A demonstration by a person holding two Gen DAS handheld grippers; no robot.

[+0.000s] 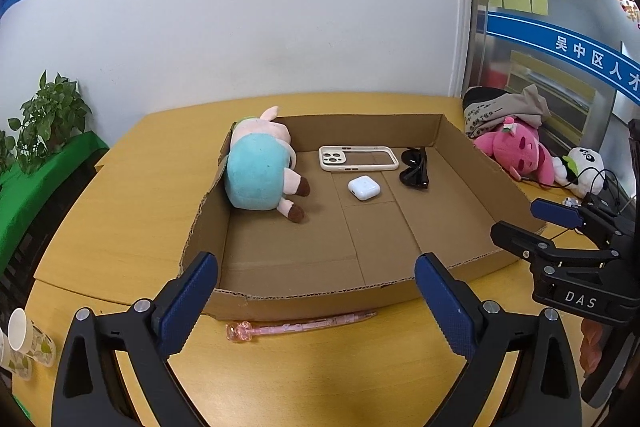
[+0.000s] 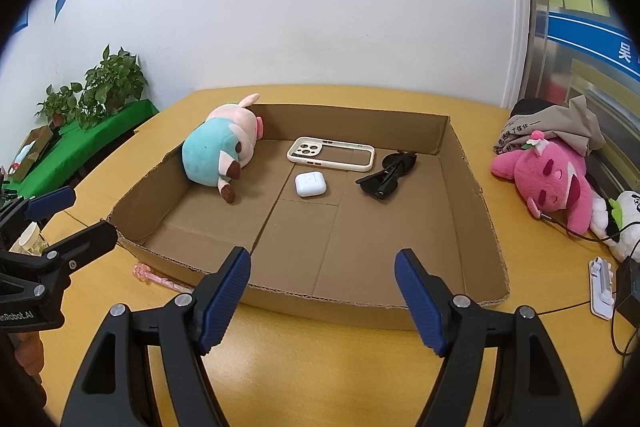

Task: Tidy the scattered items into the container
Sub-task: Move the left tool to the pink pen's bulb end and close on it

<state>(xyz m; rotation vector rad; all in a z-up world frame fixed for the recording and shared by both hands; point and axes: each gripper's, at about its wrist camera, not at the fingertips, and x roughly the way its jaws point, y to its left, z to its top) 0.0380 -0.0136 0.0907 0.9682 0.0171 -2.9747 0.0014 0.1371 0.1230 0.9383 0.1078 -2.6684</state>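
Note:
A shallow cardboard box (image 1: pixel 320 297) (image 2: pixel 360 301) sits on the yellow table. Inside lie a teal-and-pink plush pig (image 1: pixel 260 167) (image 2: pixel 218 157), a cream phone case (image 1: pixel 358 159) (image 2: pixel 330 153), a white earbud case (image 1: pixel 364 187) (image 2: pixel 310 184) and black sunglasses (image 1: pixel 414 169) (image 2: pixel 386 175). A pink pen (image 1: pixel 296 327) (image 2: pixel 160 279) lies on the table against the box's near wall. My left gripper (image 1: pixel 316 301) is open and empty just above the pen. My right gripper (image 2: pixel 322 297) is open and empty at the box's near edge.
A pink plush (image 1: pixel 518 149) (image 2: pixel 548 183), a panda plush (image 1: pixel 584 167) and folded clothes (image 2: pixel 556 125) lie right of the box. A white clip (image 2: pixel 602 285) and black cables are at the right. Paper cups (image 1: pixel 24 343) stand at the left edge; potted plants (image 2: pixel 108 83) behind.

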